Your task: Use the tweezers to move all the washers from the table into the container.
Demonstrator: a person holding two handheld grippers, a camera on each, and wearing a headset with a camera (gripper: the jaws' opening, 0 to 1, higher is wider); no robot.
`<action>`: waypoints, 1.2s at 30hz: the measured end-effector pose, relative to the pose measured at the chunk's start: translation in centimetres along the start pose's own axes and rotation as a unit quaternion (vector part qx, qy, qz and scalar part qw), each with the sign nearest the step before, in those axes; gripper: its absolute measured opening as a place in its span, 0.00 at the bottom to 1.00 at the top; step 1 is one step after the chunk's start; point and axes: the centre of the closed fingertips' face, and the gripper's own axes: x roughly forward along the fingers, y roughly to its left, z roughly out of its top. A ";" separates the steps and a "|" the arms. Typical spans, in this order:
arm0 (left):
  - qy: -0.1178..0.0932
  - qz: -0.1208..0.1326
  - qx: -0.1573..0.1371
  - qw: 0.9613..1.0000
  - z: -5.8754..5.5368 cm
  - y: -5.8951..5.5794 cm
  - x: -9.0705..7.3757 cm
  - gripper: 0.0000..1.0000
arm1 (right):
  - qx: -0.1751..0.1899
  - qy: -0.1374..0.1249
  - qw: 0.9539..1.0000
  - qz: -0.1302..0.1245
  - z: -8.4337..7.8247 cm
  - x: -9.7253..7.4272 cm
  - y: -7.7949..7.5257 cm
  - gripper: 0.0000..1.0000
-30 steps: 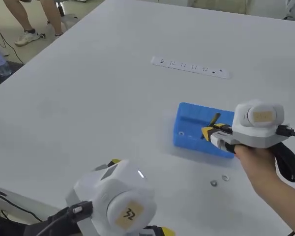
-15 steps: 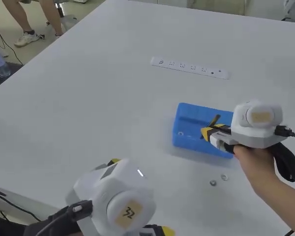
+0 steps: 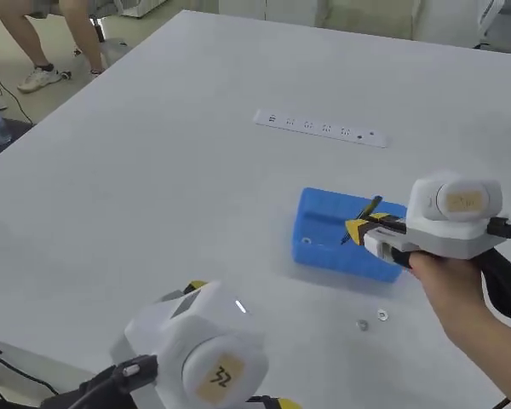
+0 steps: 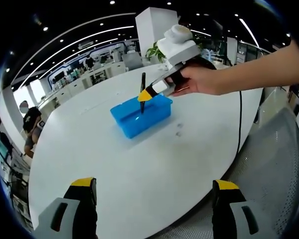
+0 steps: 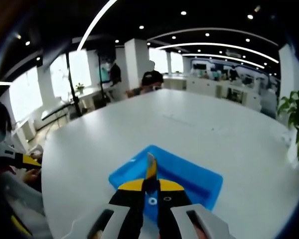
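Since a second ago only the headset's framing has drifted. The right gripper (image 3: 358,230) sits as before over the right end of the blue container (image 3: 324,247), right of centre in the head view. Its jaws are closed on the slim dark tweezers (image 3: 371,207), which slant up above the tub. Two washers (image 3: 363,325) lie as they did on the white table (image 3: 153,187), lower right, near the container's front wall. A small ring (image 3: 306,240) rests inside the tub's left end. The left gripper (image 4: 153,185) hangs at the bottom edge, jaws spread wide and empty
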 end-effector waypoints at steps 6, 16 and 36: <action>-0.003 -0.001 0.004 1.000 0.2 -0.1 -0.1 0.99 | 0.008 -0.023 1.000 -0.001 1.0 -1.9 0.0 0.05; -0.007 0.000 0.008 1.000 0.5 -0.1 -0.2 0.99 | 0.021 -0.044 0.999 -0.001 1.3 -5.1 1.5 0.05; -0.007 0.000 0.013 1.000 0.5 -0.3 -0.2 0.99 | 0.030 -0.001 1.000 0.004 -4.3 -7.3 3.5 0.05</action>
